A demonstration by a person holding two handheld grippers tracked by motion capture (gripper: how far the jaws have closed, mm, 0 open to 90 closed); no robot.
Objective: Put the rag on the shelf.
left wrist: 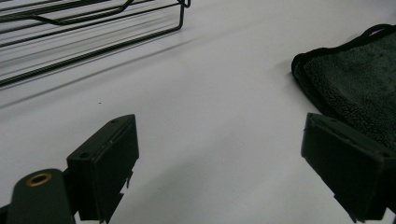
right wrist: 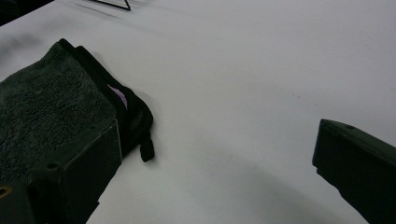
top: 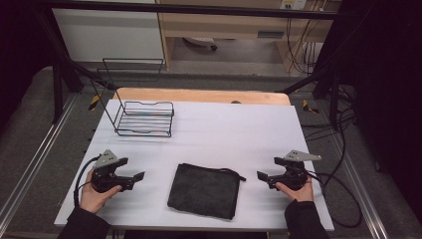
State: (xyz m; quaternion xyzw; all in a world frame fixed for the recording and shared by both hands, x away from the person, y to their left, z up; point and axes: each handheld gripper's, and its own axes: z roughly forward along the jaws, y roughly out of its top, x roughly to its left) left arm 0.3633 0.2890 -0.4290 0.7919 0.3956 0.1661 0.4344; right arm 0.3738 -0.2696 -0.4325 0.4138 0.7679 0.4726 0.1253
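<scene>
Both grippers, left point(top: 140, 176) & right point(top: 261, 175), sit wide w/ nothing held. Towel point(top: 204, 191) lies flat btwn them, apart from both; rack point(top: 145, 118) is ahead of left. Risk, we reckon: shallow pinch catches one layer only, so fold drags open.

Right hand-held gripper point(right wrist: 215, 163) jaws wide apart over white desk point(right wrist: 261, 70). Dark folded cloth point(right wrist: 51, 107) lies behind left jaw, small purple tag point(right wrist: 119, 96) showing at edge.

Bare white table point(top: 239, 129) is left open between wire basket point(top: 144, 118) at far left and folded dark cloth point(top: 204, 190) at near centre, flanked by both grippers.
</scene>
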